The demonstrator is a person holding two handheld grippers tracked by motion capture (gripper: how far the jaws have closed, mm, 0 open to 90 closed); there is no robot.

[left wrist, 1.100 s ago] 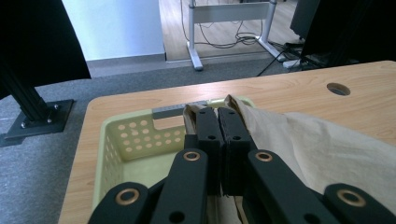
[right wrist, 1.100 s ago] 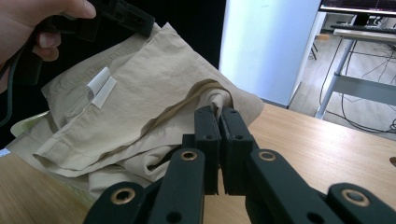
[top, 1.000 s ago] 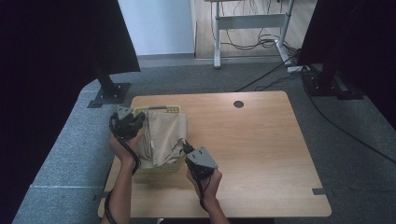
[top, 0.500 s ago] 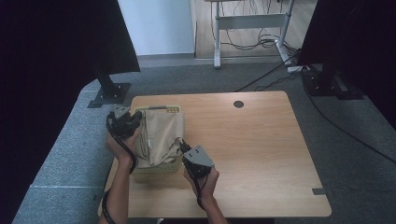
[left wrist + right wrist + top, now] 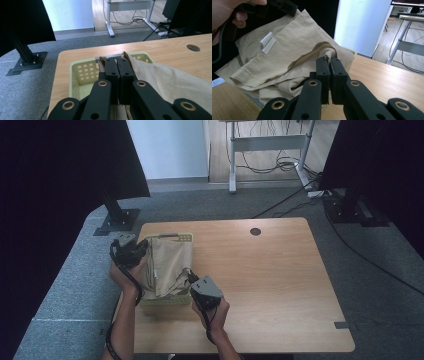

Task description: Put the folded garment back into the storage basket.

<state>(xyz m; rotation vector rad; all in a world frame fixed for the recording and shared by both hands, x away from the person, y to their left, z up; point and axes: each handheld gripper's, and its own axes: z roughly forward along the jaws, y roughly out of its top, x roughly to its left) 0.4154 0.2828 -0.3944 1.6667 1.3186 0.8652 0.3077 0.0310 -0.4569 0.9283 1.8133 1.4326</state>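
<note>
Little has shifted: both hand-held grippers (image 5: 134,251) (image 5: 192,279) stay clamped on beige cloth (image 5: 167,265) over basket (image 5: 184,238)

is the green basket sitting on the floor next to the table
No, the green basket sits on the wooden table near its left edge, with the beige garment draped in it.

1. The right half of the table (image 5: 280,285) lies bare from near edge to far edge, so a hand passes there freely.
2. At the left, the green basket (image 5: 165,300) with beige cloth (image 5: 167,262) heaped over it blocks the way.
3. Left gripper (image 5: 131,251) and right gripper (image 5: 192,279) flank the basket, closing off both sides.
4. A narrow bare strip runs along the near edge.
</note>
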